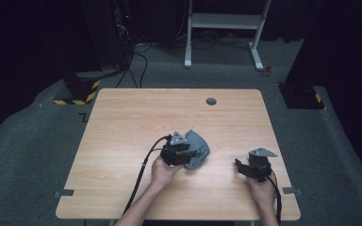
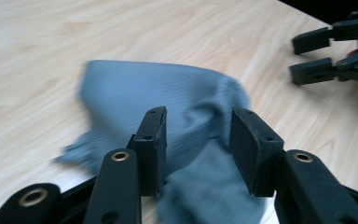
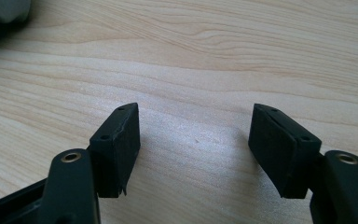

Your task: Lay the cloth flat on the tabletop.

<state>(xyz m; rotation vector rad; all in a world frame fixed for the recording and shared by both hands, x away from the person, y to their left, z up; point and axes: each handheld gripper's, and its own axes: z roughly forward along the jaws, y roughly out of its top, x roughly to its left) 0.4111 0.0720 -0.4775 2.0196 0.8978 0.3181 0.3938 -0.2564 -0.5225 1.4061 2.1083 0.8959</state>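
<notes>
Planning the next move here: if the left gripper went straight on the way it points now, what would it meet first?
Most likely the grey cloth. It lies on the table directly ahead of the open left gripper, partly between its jaws, apparently untouched by the pads.

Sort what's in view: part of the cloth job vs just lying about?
In the job:
- grey cloth
- left gripper, open, cloth between its fingers
- right gripper, open over bare table

Lying about:
- white frame on the floor
- black stand
</notes>
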